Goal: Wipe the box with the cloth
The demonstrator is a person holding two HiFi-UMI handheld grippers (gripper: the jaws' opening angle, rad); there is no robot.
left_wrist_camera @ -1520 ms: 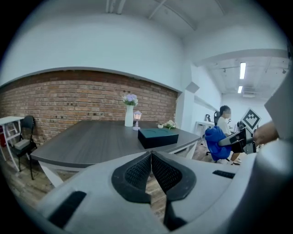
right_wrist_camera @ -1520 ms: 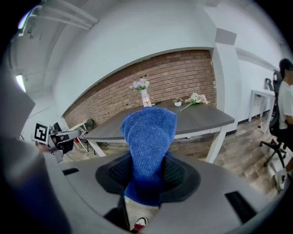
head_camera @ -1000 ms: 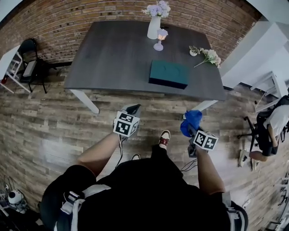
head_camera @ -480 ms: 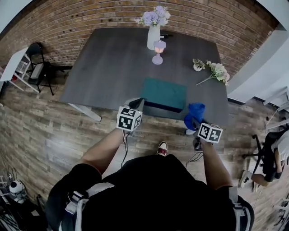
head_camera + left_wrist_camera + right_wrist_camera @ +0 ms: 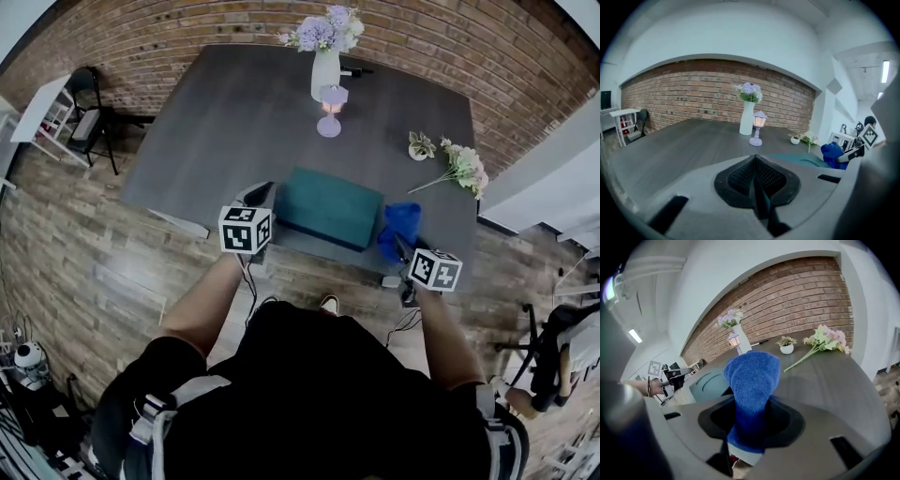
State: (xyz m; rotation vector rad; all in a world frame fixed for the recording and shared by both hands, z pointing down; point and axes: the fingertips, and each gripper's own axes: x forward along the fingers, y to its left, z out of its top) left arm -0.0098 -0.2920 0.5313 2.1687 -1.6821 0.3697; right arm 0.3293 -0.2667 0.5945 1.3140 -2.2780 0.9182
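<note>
Head view: clamping blue cloth (image 5: 401, 223) in right tool (image 5: 399, 246), holding left tool (image 5: 262, 195) closed, flanking teal box (image 5: 330, 206) on dark counter (image 5: 225, 122) below brick wall (image 5: 141, 42).

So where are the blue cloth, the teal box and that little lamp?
blue cloth (image 5: 752, 380), right gripper view, middle of the bunched fabric
teal box (image 5: 328, 208), head view, centre of its top
small lamp (image 5: 760, 120), left gripper view, its lit shade

You're in a black top (image 5: 319, 394) with grey backpack straps (image 5: 152, 424) at the bottom corners. Your left gripper (image 5: 262, 195) and right gripper (image 5: 401, 246) are grey, each with a black-and-white marker cube (image 5: 246, 230) and a thin dangling cable (image 5: 251, 298).
</note>
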